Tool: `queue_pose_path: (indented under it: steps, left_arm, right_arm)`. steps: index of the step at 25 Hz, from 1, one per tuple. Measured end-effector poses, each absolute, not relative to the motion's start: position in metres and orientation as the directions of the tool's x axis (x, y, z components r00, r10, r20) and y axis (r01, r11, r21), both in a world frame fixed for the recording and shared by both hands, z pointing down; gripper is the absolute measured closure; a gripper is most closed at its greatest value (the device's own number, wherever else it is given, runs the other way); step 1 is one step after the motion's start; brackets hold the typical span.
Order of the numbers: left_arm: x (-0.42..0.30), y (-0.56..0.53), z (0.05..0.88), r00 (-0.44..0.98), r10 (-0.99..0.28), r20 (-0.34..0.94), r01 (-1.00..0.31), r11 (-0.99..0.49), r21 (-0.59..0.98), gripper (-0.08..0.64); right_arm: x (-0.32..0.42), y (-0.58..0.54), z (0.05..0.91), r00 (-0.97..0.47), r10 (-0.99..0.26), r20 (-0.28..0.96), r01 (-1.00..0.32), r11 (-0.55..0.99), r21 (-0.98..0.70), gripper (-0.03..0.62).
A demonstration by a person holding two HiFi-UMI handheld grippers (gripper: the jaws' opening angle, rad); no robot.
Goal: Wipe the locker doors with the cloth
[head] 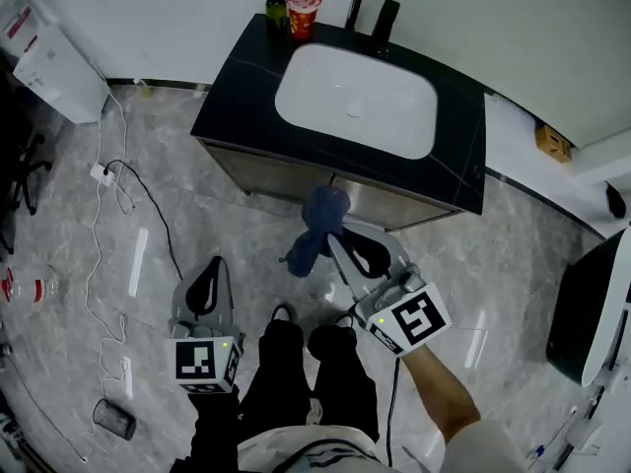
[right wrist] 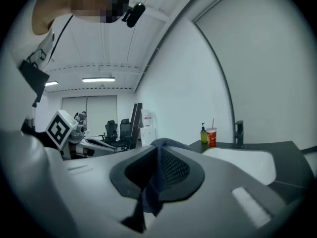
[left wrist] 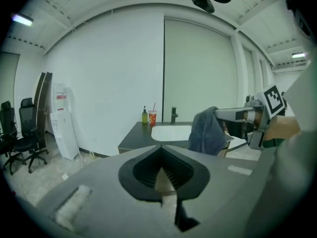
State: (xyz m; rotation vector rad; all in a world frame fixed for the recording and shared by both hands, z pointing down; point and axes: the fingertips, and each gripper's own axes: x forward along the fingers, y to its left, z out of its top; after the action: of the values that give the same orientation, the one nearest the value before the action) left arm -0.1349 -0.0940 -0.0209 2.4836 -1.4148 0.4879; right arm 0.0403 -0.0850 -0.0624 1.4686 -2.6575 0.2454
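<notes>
- Jaws of the right gripper (head: 340, 244) are clenched on a dark blue cloth (head: 317, 227); in the right gripper view the fabric is pinched between the two black pads and a fold trails down toward the camera.
- Jaws of the left gripper (head: 209, 269) are closed together with nothing between them; the left gripper view shows only the cabinet front through the slit behind the pads.
- Location of the cloth: it hangs bunched from the tips of the right gripper, off the floor, just in front of the near edge of the counter (head: 237, 77). It is well apart from the left gripper, which sits to its left and nearer the person.
- Counter: black, with a white basin (head: 355, 97) set into it and a tan cabinet front (head: 286, 173) below.
- Far edge of the counter: a green bottle (head: 276, 3) and a red cup (head: 303, 13) with a straw stand side by side at the left, and a black tap (head: 385, 18) stands to their right, behind the basin.
- Floor: grey marble, with a white cable (head: 99, 254) lying along the left side.
- Person: dark trouser legs (head: 311, 382) show between the two grippers.
</notes>
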Motion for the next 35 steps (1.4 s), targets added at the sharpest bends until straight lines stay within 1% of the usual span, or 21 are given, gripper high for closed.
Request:
queue_pose_path:
  steps: [3, 6, 11, 17, 21, 24, 27, 30, 35]
  left_arm:
    - [-0.13, -0.091, -0.074, 0.531, -0.762, 0.371, -0.833, -0.549, 0.063, 0.557]
    - [-0.121, -0.078, -0.121, 0.599, -0.724, 0.342, -0.784, -0.618, 0.066, 0.558]
    - [-0.103, -0.056, -0.172, 0.668, -0.679, 0.303, -0.725, -0.686, 0.061, 0.558]
    - [-0.087, -0.02, -0.216, 0.696, -0.675, 0.245, -0.703, -0.71, 0.043, 0.558]
    - [-0.09, 0.015, -0.236, 0.68, -0.696, 0.229, -0.723, -0.688, 0.057, 0.558]
    - [-0.082, 0.038, -0.248, 0.697, -0.681, 0.224, -0.706, -0.706, 0.05, 0.558]
    - [-0.082, 0.052, -0.252, 0.715, -0.667, 0.212, -0.689, -0.723, 0.046, 0.558]
    - [-0.088, 0.057, -0.254, 0.727, -0.655, 0.208, -0.676, -0.735, 0.049, 0.558]
    - [-0.08, 0.062, -0.269, 0.762, -0.619, 0.191, -0.635, -0.772, 0.031, 0.558]
  right_arm:
    - [0.064, -0.06, -0.117, -0.428, -0.891, 0.15, -0.902, 0.411, -0.13, 0.563]
    - [0.081, -0.032, -0.164, -0.323, -0.936, 0.136, -0.943, 0.306, -0.131, 0.563]
    - [0.099, 0.015, -0.214, -0.19, -0.976, 0.108, -0.978, 0.178, -0.107, 0.563]
    - [0.12, 0.078, -0.242, -0.124, -0.987, 0.1, -0.985, 0.111, -0.129, 0.563]
    - [0.128, 0.122, -0.263, -0.108, -0.991, 0.085, -0.987, 0.096, -0.131, 0.563]
    - [0.138, 0.147, -0.278, -0.077, -0.994, 0.074, -0.991, 0.068, -0.117, 0.563]
    - [0.143, 0.164, -0.282, -0.012, -0.998, 0.066, -0.996, 0.006, -0.088, 0.563]
    - [0.141, 0.173, -0.285, 0.052, -0.997, 0.051, -0.993, -0.057, -0.103, 0.563]
    - [0.136, 0.173, -0.294, 0.107, -0.994, 0.028, -0.987, -0.11, -0.117, 0.563]
